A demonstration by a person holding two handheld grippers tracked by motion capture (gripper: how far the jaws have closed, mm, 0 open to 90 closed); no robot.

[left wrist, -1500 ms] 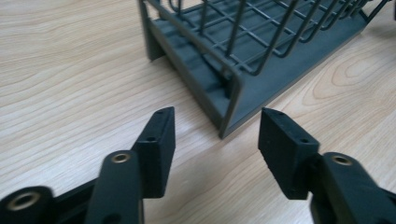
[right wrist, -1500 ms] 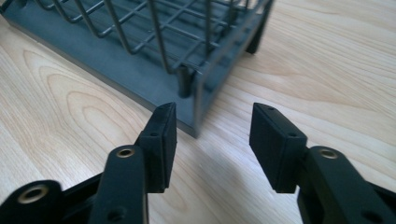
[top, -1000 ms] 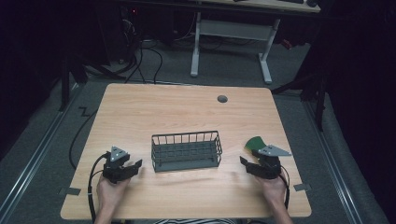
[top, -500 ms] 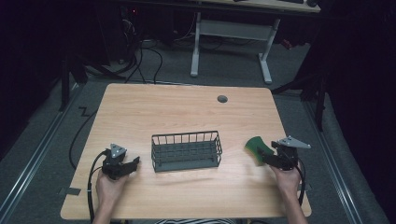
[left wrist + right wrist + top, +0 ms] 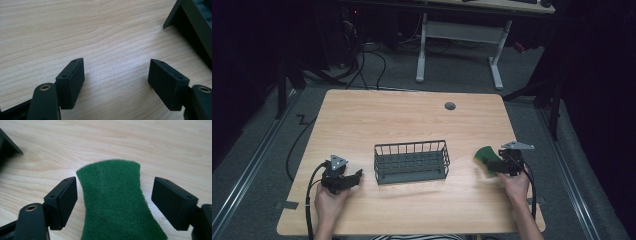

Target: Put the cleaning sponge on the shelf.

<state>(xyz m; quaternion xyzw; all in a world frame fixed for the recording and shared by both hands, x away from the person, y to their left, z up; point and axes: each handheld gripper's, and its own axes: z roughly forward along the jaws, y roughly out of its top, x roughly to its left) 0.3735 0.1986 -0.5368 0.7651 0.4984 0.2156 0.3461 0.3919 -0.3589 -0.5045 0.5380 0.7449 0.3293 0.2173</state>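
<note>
Wood-grain bench (image 5: pixel 412 120), item status: green scouring pad (image 5: pixel 117 202) lies flat right of the empty wire basket (image 5: pixel 411 162), between my right gripper (image 5: pixel 113 200) jaws, just spreading off it; left gripper (image 5: pixel 116 80) jaws likewise spreading, empty; basketing the pad, I judge, remains.

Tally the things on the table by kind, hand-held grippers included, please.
Green scouring pad: 1
Dark wire basket: 1
Hand-held grippers: 2, the left hand-held gripper and the right hand-held gripper
Total: 4
</note>
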